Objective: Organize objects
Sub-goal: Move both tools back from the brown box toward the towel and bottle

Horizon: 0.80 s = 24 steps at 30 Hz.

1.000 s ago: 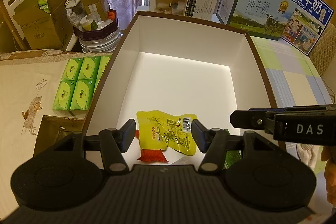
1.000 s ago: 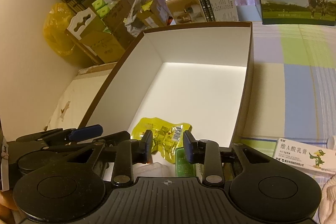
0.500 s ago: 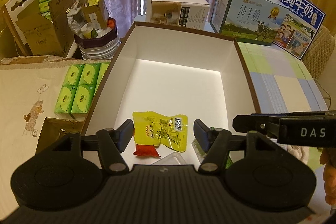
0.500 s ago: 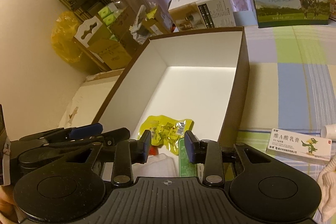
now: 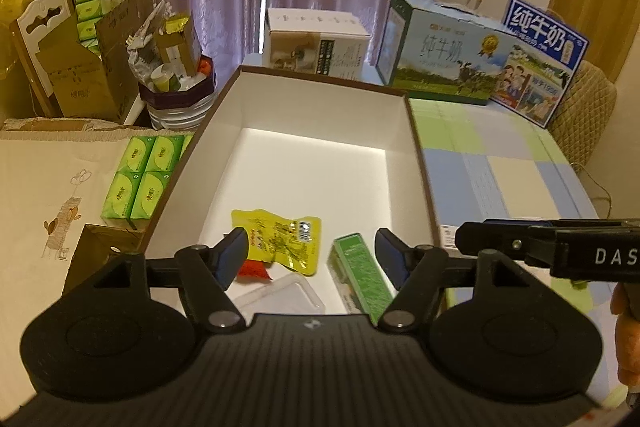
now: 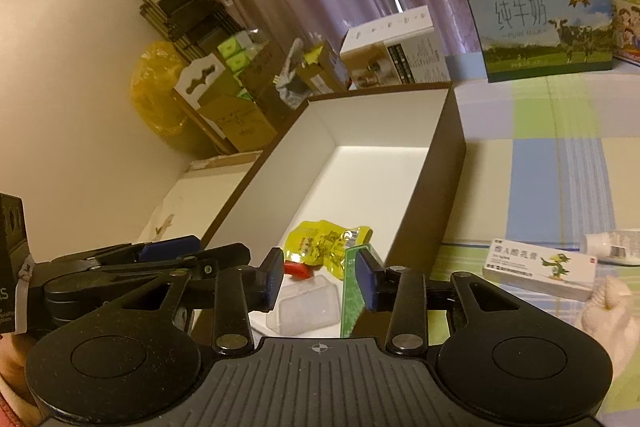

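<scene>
A big brown box with a white inside (image 5: 280,99) (image 6: 436,163) lies open on the table. At its near end lie a yellow snack packet (image 5: 280,241) (image 6: 320,247), a small red packet (image 5: 254,271) (image 6: 297,270), a clear plastic tray (image 5: 280,297) (image 6: 304,311) and a green carton (image 5: 362,275) (image 6: 350,303). My left gripper (image 5: 310,259) hangs above these things, its jaws opening, nothing held between them. My right gripper (image 6: 320,281) is beside it, jaws opening too, apart from the carton. Each gripper shows at the edge of the other's view.
Green tissue packs (image 5: 140,183) lie left of the box. Milk cartons (image 5: 444,63) (image 5: 540,67) and a white box (image 5: 316,43) stand behind. A white medicine box (image 6: 540,267) and a white bottle (image 6: 616,247) lie on the checked cloth at right. Cardboard and a bin (image 5: 176,91) crowd the back left.
Both grippers pulled back and up from the box while their jaws widened. The green carton and clear tray came into full view on the box floor.
</scene>
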Tool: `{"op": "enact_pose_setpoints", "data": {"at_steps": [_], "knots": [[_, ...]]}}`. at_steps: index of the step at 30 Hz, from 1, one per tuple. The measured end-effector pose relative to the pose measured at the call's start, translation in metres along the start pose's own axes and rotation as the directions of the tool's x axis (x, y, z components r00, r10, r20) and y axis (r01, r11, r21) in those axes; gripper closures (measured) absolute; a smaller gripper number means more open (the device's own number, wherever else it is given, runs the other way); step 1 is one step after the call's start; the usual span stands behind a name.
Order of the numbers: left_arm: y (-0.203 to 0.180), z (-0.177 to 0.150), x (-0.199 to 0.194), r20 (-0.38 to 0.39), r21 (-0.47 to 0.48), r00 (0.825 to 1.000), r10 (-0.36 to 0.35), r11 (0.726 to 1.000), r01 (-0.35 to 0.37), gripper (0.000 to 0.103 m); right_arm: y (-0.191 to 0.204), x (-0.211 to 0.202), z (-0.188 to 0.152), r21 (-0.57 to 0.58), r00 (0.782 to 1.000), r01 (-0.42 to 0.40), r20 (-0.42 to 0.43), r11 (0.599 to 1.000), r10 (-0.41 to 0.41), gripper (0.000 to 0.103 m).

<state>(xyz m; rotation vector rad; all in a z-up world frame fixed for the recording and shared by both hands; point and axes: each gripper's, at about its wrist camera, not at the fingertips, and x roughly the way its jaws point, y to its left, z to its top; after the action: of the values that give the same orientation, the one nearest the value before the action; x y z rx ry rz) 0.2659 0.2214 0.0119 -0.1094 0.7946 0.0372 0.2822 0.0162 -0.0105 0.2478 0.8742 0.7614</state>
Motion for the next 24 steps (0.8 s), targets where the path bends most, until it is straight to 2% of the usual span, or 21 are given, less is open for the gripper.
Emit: {"op": "enact_pose_setpoints", "data": {"at_steps": [8, 15, 24], "knots": [[-0.038, -0.016, -0.028, 0.023, 0.023, 0.999, -0.023, 0.999, 0.023, 0.028, -0.017, -0.044, -0.014, -0.02, 0.999, -0.015, 0.029, 1.0, 0.015, 0.058], [-0.074, -0.031, -0.035, -0.001, 0.039, 0.999, -0.054, 0.998, 0.054, 0.026, -0.046, -0.078, -0.027, -0.012, 0.999, 0.034, 0.038, 0.999, -0.034, 0.055], [-0.123, -0.048, -0.031, -0.042, 0.072, 0.993, -0.11, 0.991, 0.113, 0.026, -0.095, -0.121, -0.049, 0.052, 0.995, 0.089, 0.028, 0.995, -0.091, 0.053]]}}
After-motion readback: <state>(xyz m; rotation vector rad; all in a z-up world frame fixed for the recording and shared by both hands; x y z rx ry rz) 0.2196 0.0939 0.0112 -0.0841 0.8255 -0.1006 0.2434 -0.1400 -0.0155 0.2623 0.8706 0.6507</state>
